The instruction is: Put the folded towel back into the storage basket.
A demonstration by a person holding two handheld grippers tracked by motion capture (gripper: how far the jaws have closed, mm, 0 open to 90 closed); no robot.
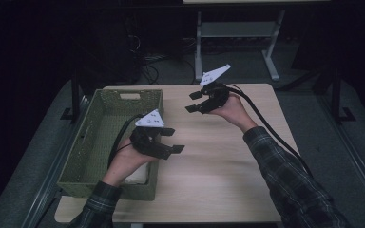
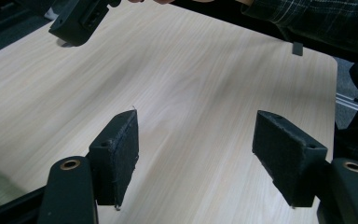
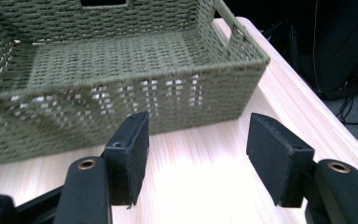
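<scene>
A green woven basket stands on the left part of the light wood table. My left gripper hovers just right of the basket's right wall, open, with nothing between its pads. My right gripper is held above the far middle of the table, open and empty, pointing toward the basket. In the left gripper view my left gripper looks over bare tabletop, with the right gripper's body at the top left. A white object lies in the basket's near right corner, partly hidden by my left hand.
The basket has a cut-out handle in its far wall. Black cables trail from both grippers, the right one running over the table's right side. A desk frame stands beyond the table on the dark floor.
</scene>
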